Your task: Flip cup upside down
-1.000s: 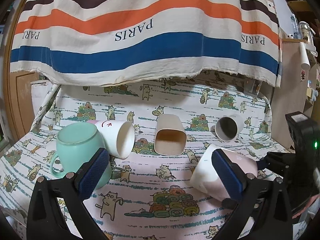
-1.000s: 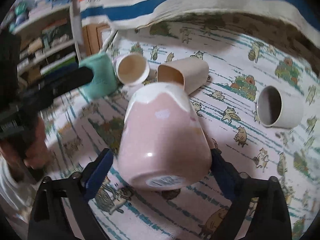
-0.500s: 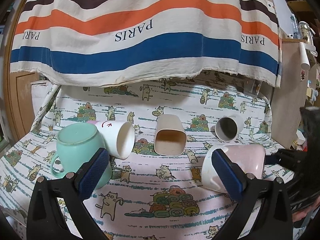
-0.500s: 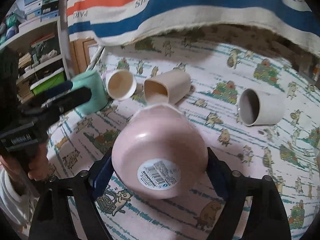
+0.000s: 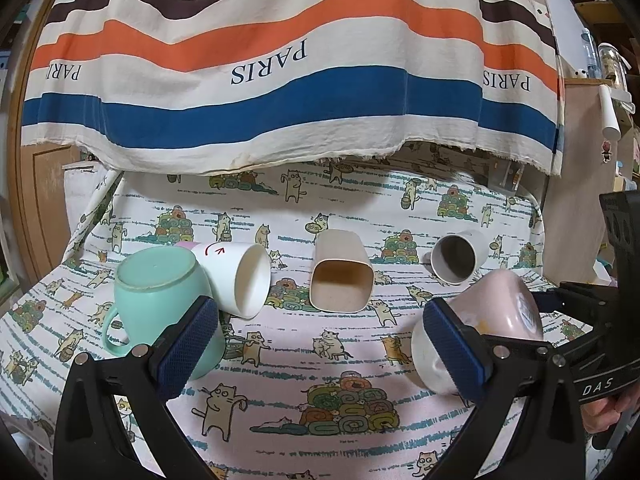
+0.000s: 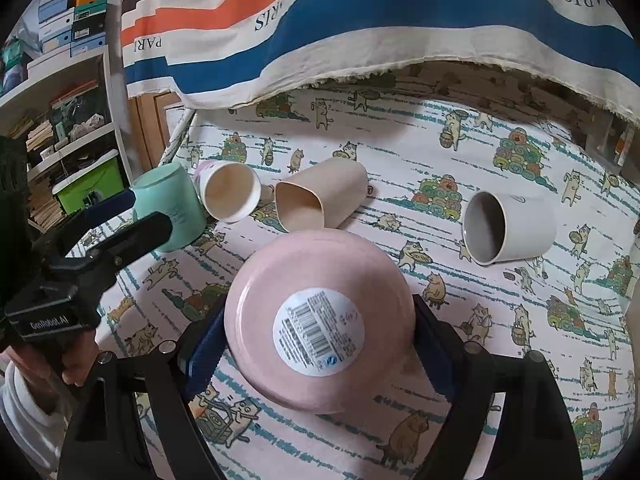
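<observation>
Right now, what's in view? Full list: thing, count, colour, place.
pink cup: 1, pink with a barcode sticker on its base, base up and tilted, clamped in the right gripper
mint mug: 1, mint green, upside down at far left
paper cup: 1, white, on its side against the mint mug
beige cup: 1, beige, square mouth, on its side mid-table
grey cup: 1, pale grey, on its side at right
tablecloth: 1, cat print
striped cloth: 1, hanging behind, "PARIS" lettering
shelves: boxes and books, far left in the right wrist view
left gripper: open, holding nothing
</observation>
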A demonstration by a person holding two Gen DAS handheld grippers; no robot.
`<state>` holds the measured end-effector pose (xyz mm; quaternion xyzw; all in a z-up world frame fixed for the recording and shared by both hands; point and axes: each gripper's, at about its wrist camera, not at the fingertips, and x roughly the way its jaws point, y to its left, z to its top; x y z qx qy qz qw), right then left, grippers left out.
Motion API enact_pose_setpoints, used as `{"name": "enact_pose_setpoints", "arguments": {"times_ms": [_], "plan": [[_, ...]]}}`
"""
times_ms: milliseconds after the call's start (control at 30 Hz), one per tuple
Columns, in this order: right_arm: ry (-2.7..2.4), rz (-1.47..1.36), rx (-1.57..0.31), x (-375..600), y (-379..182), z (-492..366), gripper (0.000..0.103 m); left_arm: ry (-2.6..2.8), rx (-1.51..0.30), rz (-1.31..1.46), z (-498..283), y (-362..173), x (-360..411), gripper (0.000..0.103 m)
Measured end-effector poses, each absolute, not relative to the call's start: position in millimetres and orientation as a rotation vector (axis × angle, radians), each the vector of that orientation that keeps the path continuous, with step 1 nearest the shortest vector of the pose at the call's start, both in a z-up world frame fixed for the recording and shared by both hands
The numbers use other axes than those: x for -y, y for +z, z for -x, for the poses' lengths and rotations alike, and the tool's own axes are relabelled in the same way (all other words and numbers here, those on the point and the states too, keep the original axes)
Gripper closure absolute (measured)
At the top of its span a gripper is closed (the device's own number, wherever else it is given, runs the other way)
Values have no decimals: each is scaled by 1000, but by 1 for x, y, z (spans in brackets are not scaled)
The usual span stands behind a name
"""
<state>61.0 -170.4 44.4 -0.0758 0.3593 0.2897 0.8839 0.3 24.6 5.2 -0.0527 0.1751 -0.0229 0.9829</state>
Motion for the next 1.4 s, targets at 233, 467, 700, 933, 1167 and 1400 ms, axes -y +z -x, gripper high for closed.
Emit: {"name": "enact_pose_setpoints", "arguments": {"times_ms": [233,467,700,933,1167,1400], "plan": [[605,188,-741,162,42,-61,17,-48,-350,105,0,5,-25,1],[593,165,-728,164,40,-59,17,-46,-347,110,0,5,-24,1],[530,76,-578,191,57,-45,0,-50,-347,107,1,5,-23,1],[492,-5,-414,222,85,-21,0,-69,-326,75,6,6,-16,1],[448,12,-352,231,80,-5,0,-76,-310,35,9,7,-8,1],[414,-6,-411,226,58,-11,0,-75,-309,20,10,8,-6,1]]}}
